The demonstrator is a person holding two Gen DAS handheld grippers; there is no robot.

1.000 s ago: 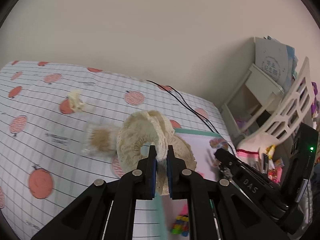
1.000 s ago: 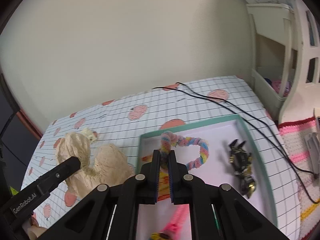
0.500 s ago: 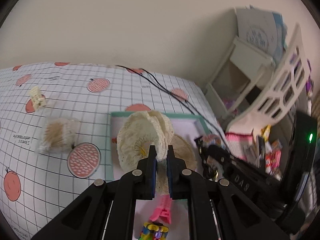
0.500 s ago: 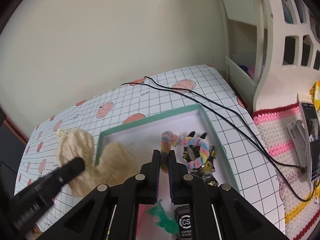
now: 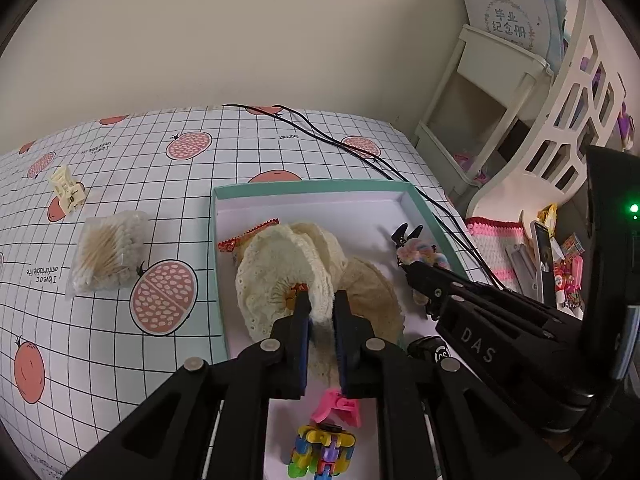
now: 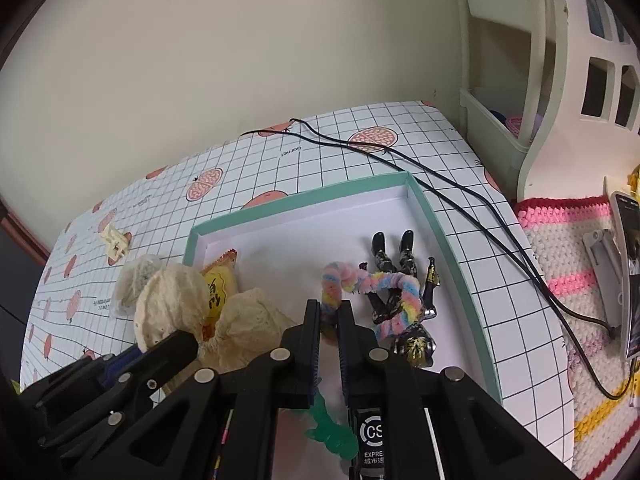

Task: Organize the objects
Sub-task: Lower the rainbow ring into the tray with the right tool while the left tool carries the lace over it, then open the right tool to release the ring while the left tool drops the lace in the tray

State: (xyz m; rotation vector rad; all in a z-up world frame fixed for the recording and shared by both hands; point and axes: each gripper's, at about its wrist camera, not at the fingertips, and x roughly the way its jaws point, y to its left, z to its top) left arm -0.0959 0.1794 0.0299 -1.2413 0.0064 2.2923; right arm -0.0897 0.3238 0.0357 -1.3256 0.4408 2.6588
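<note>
Your left gripper [image 5: 321,307] is clamped on a fold of the cream lace cloth [image 5: 288,264], and that cloth sits bunched up inside the teal-rimmed tray [image 5: 312,189], draped partly over a yellow snack packet [image 6: 219,288] with a red crimped edge. Your right gripper [image 6: 329,316] pinches one end of the pastel fuzzy loop [image 6: 376,286], its fingers closed tight on the fluffy strand, and the loop lies across a black-and-gold action figure [image 6: 400,280] resting on the tray's white floor near the right wall. Near your end of the tray you've got a pink hair clip [image 5: 339,406], a multicoloured block toy [image 5: 320,452], a green translucent figure [image 6: 330,432] and a black item marked CS [image 6: 372,434]. Out on the checked tablecloth [image 5: 120,340], left of the tray, a clear bag of cotton swabs [image 5: 106,250] lies flat, with a cream claw clip [image 5: 64,190] farther back beside it. Two black cables [image 6: 460,196] run across the cloth past the tray's far right corner. Off to the right stands a white shelf unit [image 5: 500,92], and a crocheted mat [image 6: 572,248] lies below it.
</note>
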